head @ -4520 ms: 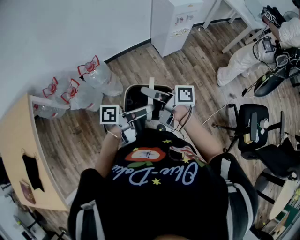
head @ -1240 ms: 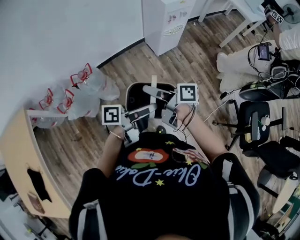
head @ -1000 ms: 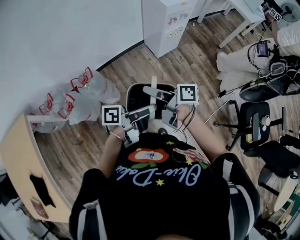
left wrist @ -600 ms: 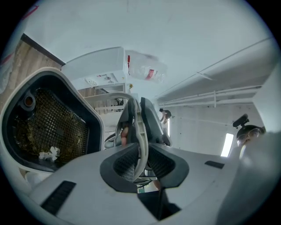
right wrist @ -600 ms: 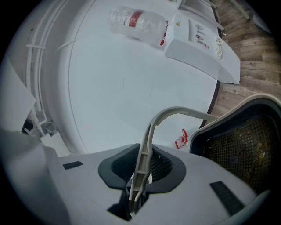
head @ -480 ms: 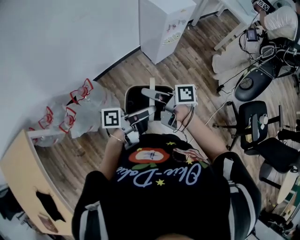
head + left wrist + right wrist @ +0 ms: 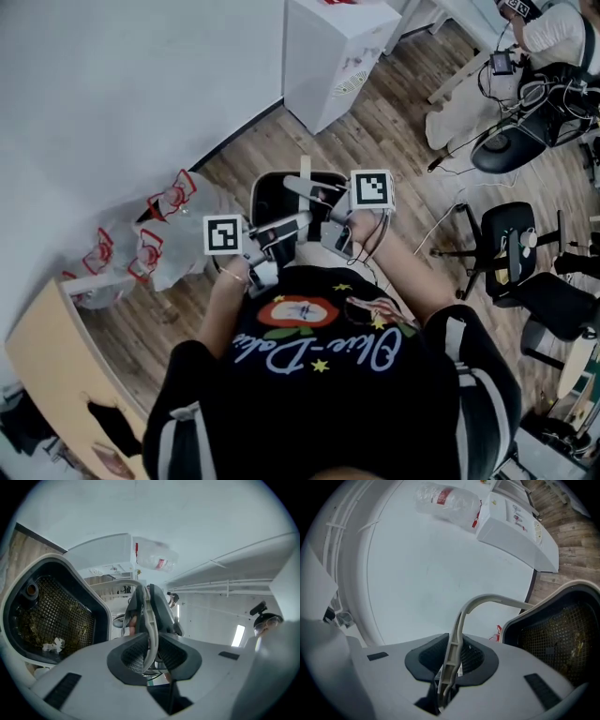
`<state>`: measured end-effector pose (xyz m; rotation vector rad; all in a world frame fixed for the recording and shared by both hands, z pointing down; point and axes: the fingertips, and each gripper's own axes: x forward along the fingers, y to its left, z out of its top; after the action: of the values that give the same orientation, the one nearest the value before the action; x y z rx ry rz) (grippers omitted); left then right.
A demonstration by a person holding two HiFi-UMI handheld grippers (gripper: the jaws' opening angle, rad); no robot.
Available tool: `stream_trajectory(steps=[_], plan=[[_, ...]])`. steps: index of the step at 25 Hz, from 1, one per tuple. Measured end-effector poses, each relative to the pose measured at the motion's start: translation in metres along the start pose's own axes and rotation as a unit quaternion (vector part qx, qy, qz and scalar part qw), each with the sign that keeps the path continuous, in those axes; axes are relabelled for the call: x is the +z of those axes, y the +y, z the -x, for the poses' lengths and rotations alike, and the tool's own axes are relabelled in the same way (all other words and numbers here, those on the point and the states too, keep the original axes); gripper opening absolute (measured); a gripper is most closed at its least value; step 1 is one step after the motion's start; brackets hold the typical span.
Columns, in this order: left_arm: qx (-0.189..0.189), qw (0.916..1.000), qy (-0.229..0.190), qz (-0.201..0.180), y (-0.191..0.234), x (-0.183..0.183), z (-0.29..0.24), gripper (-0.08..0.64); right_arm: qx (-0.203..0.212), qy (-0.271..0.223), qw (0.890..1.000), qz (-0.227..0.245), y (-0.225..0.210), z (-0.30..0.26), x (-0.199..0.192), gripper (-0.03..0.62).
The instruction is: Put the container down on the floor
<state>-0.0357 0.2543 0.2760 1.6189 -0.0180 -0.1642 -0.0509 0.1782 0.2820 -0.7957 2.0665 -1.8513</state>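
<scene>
The container [image 7: 272, 195] is a white-rimmed bin with a dark mesh inside, held in front of the person's chest over the wooden floor. Its pale bail handle [image 7: 303, 174] arches over it. My left gripper [image 7: 284, 228] is shut on the handle [image 7: 149, 620] from the near left, the strip pinched between its dark pads. My right gripper [image 7: 317, 193] is shut on the same handle [image 7: 457, 634] from the right. The mesh interior [image 7: 49, 618] holds small scraps, and it also shows in the right gripper view [image 7: 555, 641]. The container's underside is hidden.
A white water dispenser [image 7: 333, 52] stands against the wall ahead. Empty water jugs with red handles [image 7: 155, 239] lie at the left beside a wooden tabletop [image 7: 52, 375]. A black office chair [image 7: 511, 253], cables and another person [image 7: 553, 28] are at the right.
The room has shifted in the head view: the dispenser and jugs now sit lower and closer. Both grippers keep the same hold on the handle, and the container stays in front of the chest.
</scene>
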Motion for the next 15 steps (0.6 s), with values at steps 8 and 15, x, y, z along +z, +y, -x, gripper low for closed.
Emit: stream_trajectory(steps=[8,15], plan=[[0.009,0.9999,0.013,-0.003,0.003,0.033,0.037,0.057,0.006,-0.013,1.0,-0.007,0.001,-0.049,0.003,0.052],[0.016,0.9993,0.033,0.013,0.008,0.064,0.037,0.057,-0.01,-0.03,0.999,-0.023,-0.009,-0.067,0.029,0.052]])
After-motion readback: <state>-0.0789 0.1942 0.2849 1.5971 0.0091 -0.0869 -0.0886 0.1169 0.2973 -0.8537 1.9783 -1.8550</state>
